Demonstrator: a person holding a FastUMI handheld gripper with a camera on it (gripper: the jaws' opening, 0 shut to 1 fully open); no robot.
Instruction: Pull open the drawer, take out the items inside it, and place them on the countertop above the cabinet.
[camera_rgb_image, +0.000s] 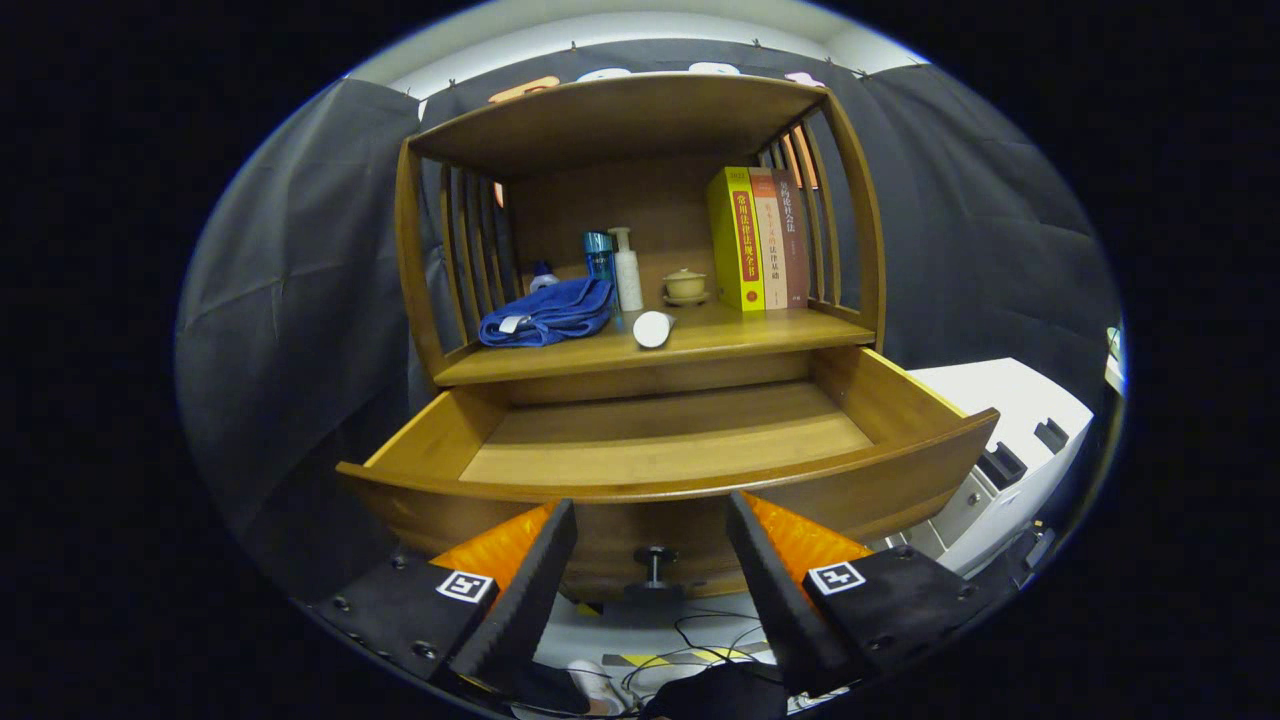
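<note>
The wooden cabinet's drawer (900, 400) stands pulled out, and its bare wooden floor shows inside. Its round knob (654, 556) sits on the curved front, between my two fingers and a little beyond them. My gripper (650, 520) is open, the fingers spread to either side of the knob and touching nothing. On the countertop (760, 335) above the drawer lie a folded blue towel (550, 312) and a white tube (652, 328) on its side. Behind them stand a white pump bottle (627, 270), a blue bottle (599, 255) and a small lidded cup (685, 286).
Three upright books (758, 238) stand at the countertop's right end, under the shelf roof (620, 115) and slatted sides. A white unit with dark handles (1010, 450) stands right of the drawer. Cables (700, 650) lie on the floor below my fingers.
</note>
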